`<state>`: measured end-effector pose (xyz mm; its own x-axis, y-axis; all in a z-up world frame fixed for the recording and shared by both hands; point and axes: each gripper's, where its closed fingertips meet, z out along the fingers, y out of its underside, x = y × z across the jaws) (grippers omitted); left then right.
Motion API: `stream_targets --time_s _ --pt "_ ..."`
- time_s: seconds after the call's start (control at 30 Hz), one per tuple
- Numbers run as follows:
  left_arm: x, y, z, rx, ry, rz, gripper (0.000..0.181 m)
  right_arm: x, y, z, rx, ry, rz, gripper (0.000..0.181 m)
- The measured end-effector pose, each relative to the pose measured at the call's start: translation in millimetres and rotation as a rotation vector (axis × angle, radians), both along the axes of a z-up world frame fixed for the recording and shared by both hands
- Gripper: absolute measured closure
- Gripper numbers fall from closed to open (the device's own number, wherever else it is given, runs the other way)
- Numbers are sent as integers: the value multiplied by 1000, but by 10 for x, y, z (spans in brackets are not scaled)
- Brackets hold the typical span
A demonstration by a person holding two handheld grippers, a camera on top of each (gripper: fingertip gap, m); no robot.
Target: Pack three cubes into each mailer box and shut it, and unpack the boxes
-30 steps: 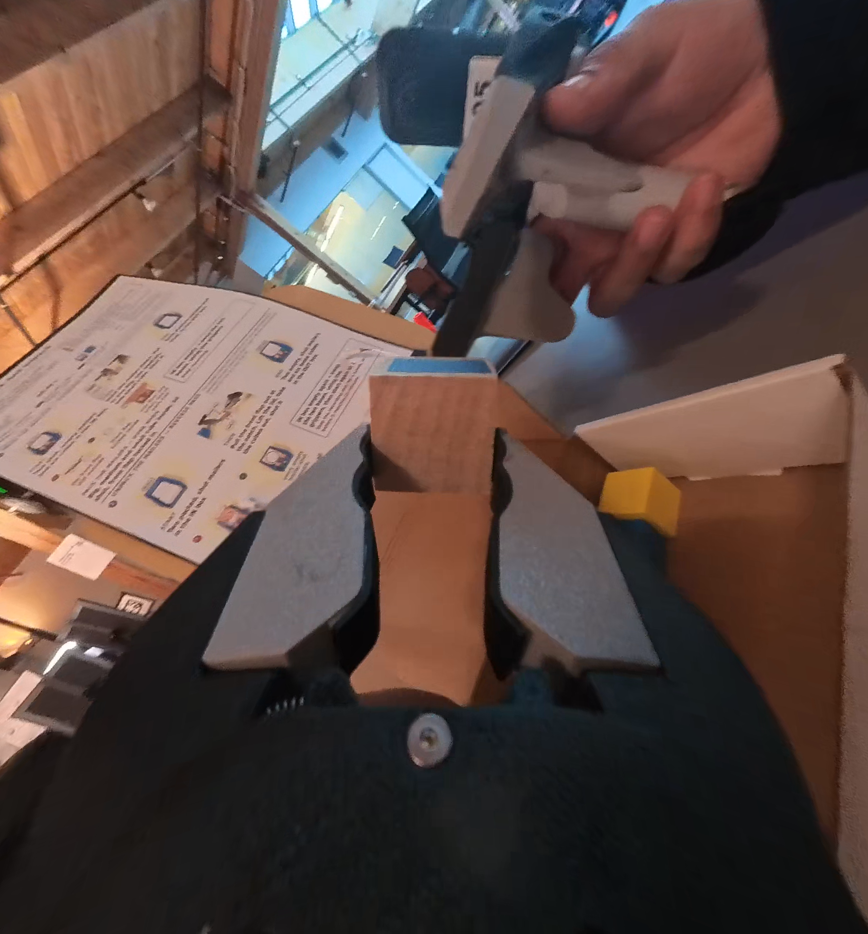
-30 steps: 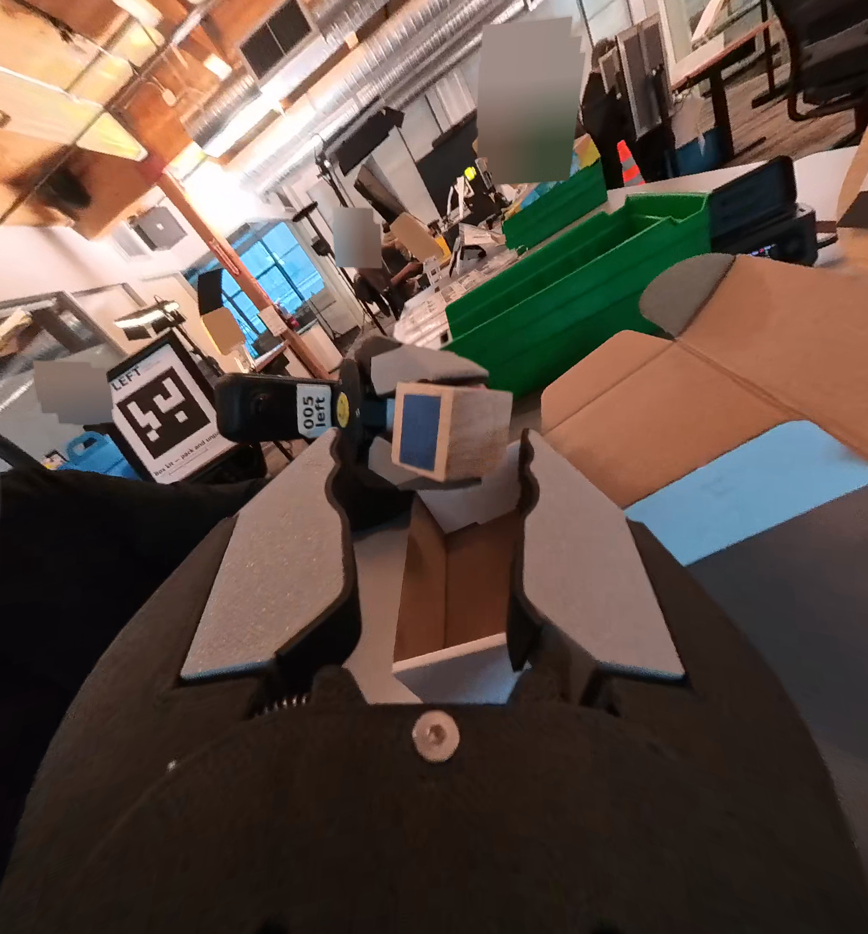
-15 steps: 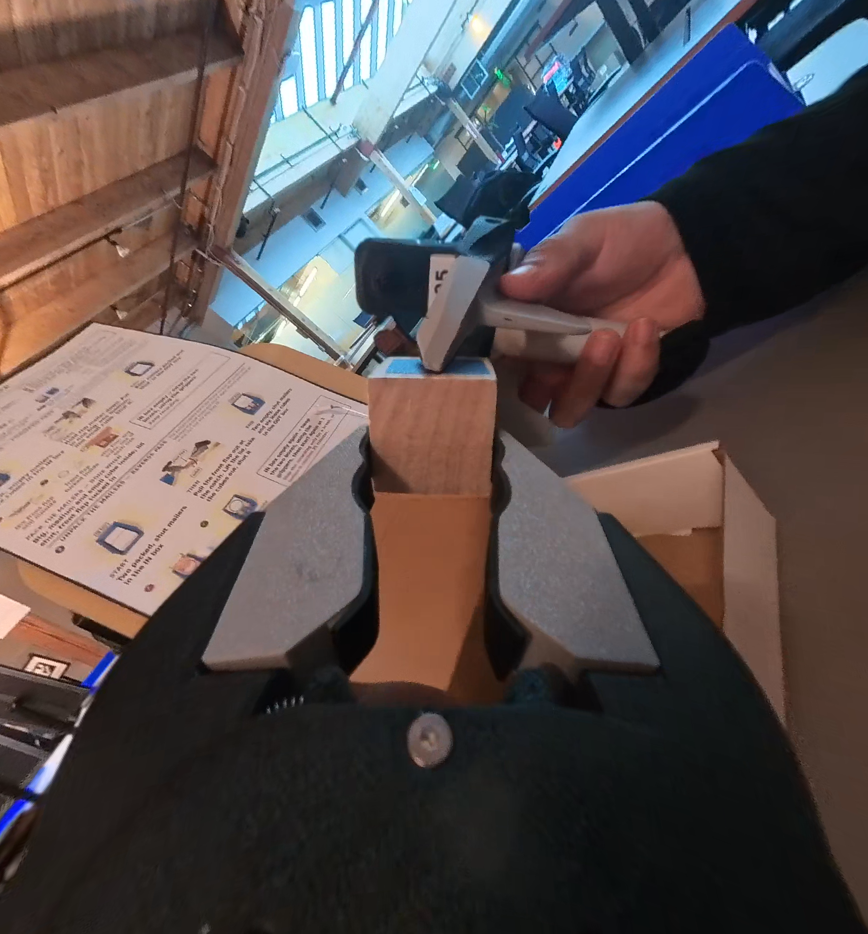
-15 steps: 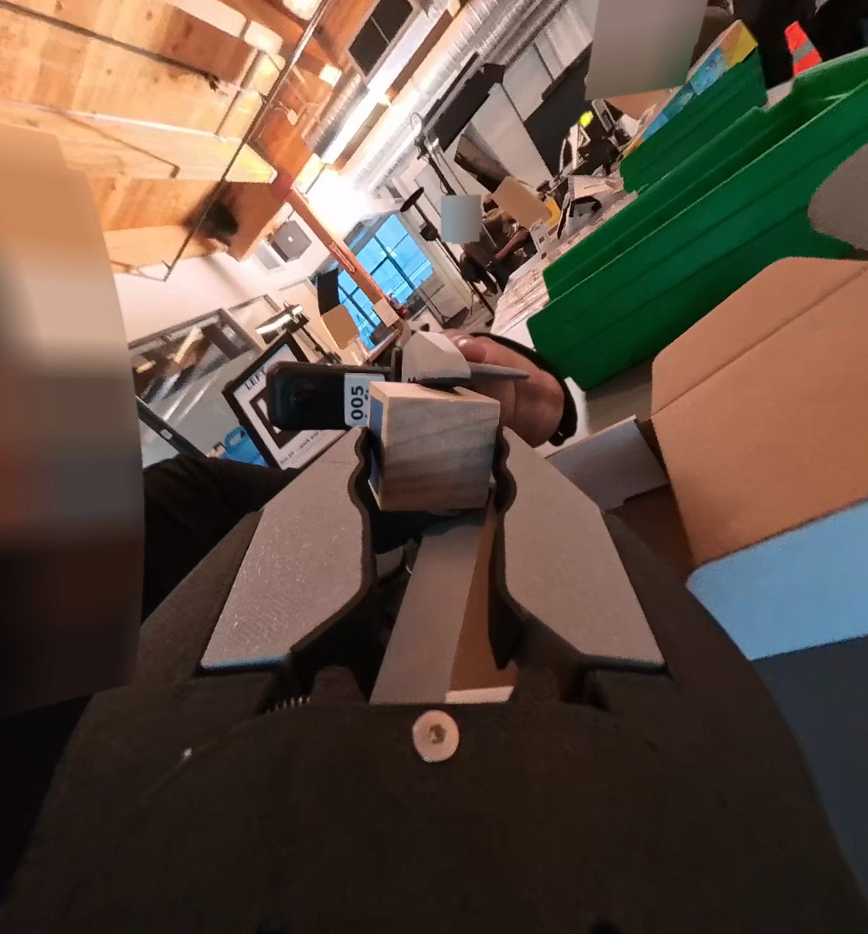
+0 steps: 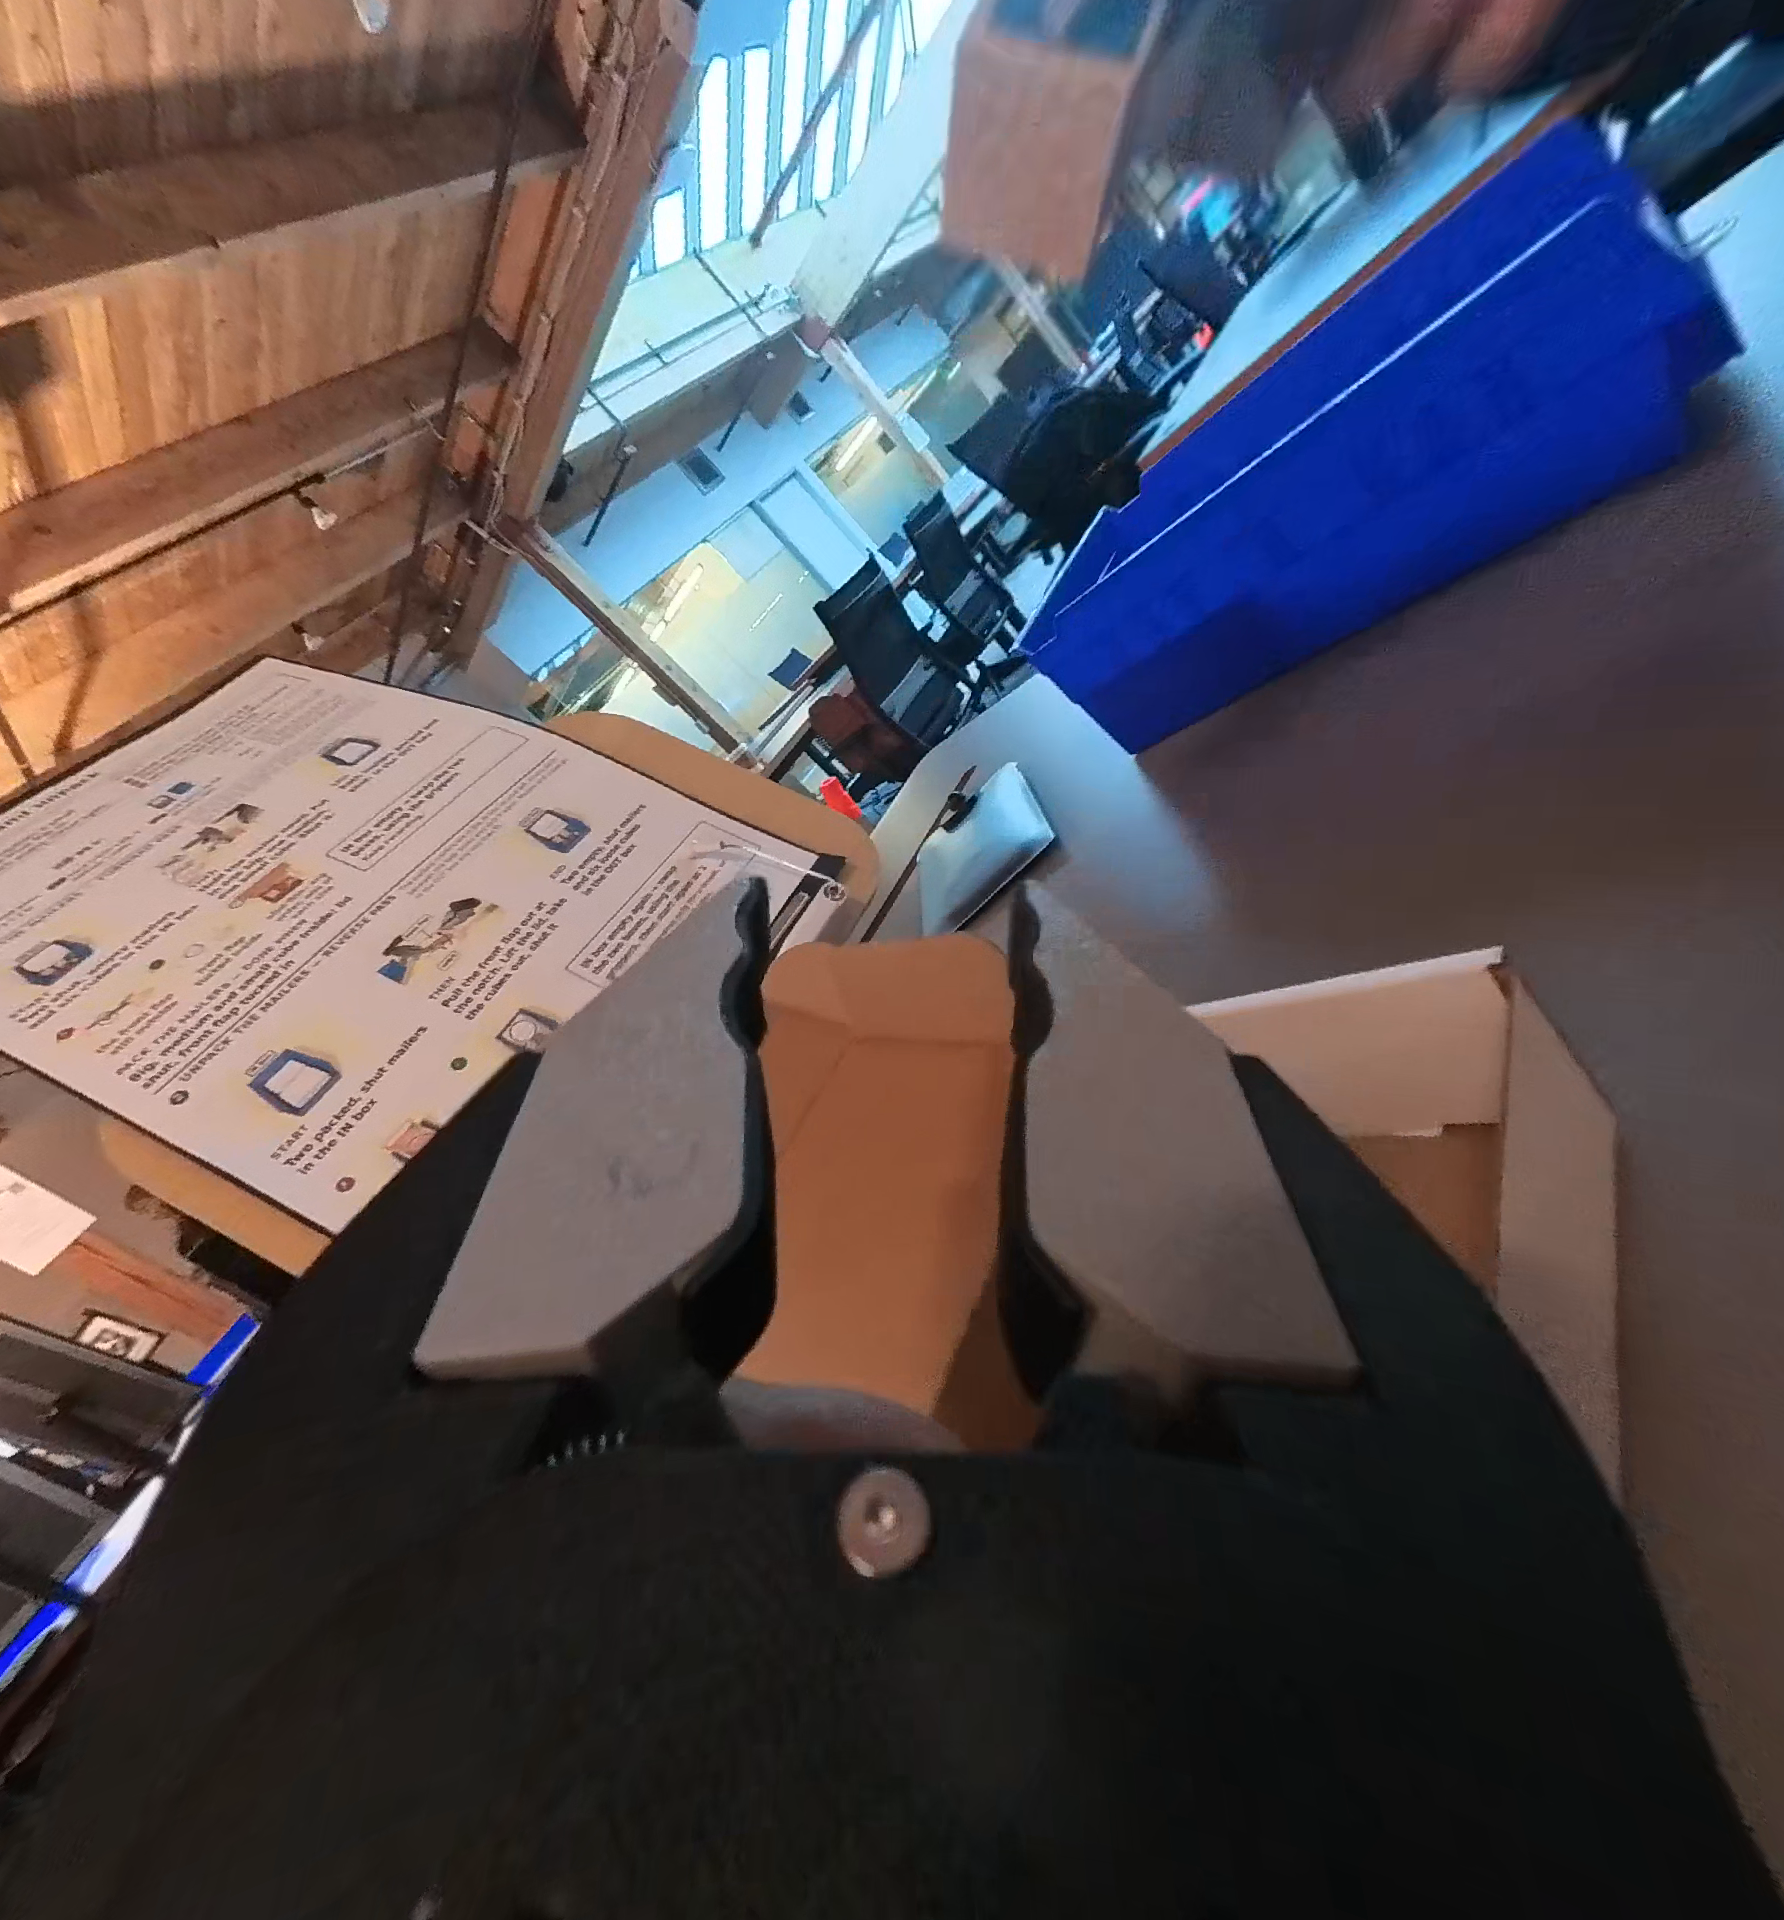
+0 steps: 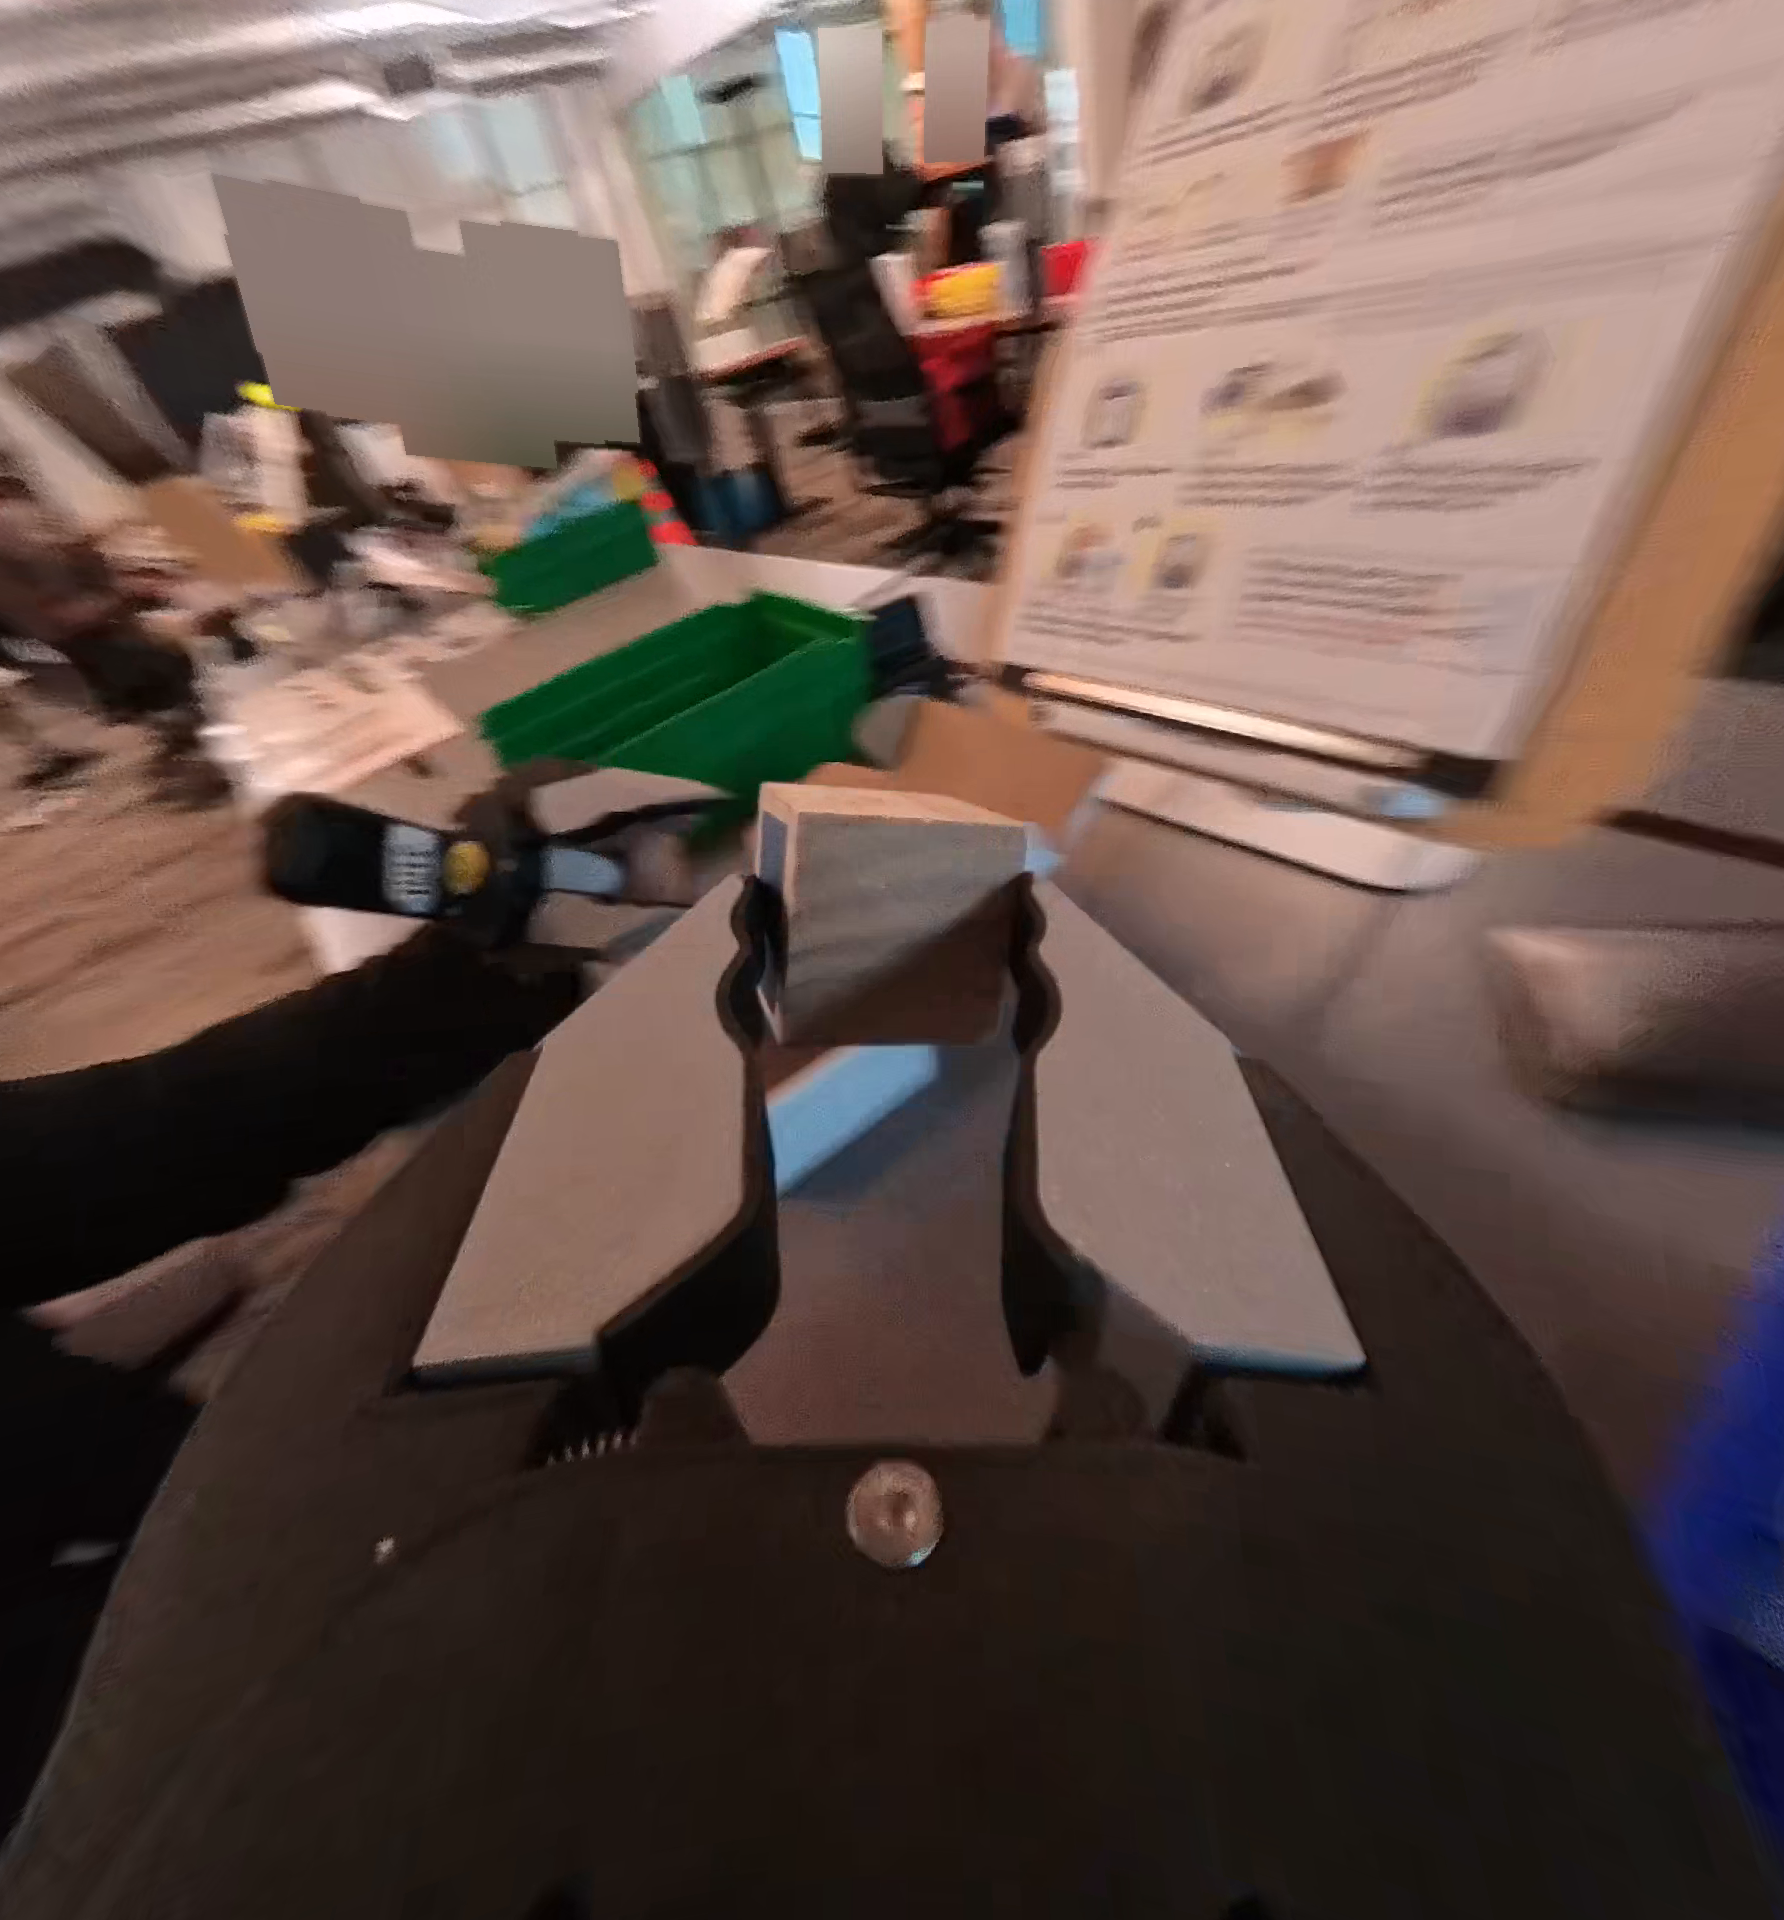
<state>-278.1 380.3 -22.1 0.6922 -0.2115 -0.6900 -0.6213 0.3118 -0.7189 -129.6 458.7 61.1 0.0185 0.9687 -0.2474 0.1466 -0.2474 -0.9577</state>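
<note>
Grey tabletop (image 5: 1490, 831) all round: blue bin (image 5: 1387, 436) far ahead, instruction board (image 5: 275, 935) at my left, green bin (image 6: 680, 696) beyond my right. My left gripper (image 5: 883, 935) hangs spread with nothing between its fingers, over the open mailer box (image 5: 1532, 1122) and its brown flap (image 5: 877, 1101). My right gripper (image 6: 888, 935) pinches the wooden cube (image 6: 893, 925), with open table ahead.

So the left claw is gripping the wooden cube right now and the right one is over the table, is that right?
Not quite: the right claw grips the wooden cube, as the right wrist view shows. The left claw holds nothing, per the left wrist view.
</note>
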Motion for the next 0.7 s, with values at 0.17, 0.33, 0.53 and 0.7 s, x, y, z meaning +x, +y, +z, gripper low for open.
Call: stream_targets --time_s 0.17,0.33,0.53,0.7 --pt "-36 57 -83 -20 28 32 140 1201 1070 -145 140 -282 -485 135" --pt "-142 112 -129 -20 63 94 144 1800 1405 -1046 19 -601 -593 135" --pt "-308 149 -166 -34 30 143 145 1861 1296 -1634 -57 -837 -539 135" --pt "-334 166 -196 -41 41 158 145 1805 1142 -1938 -159 -950 -449 134"
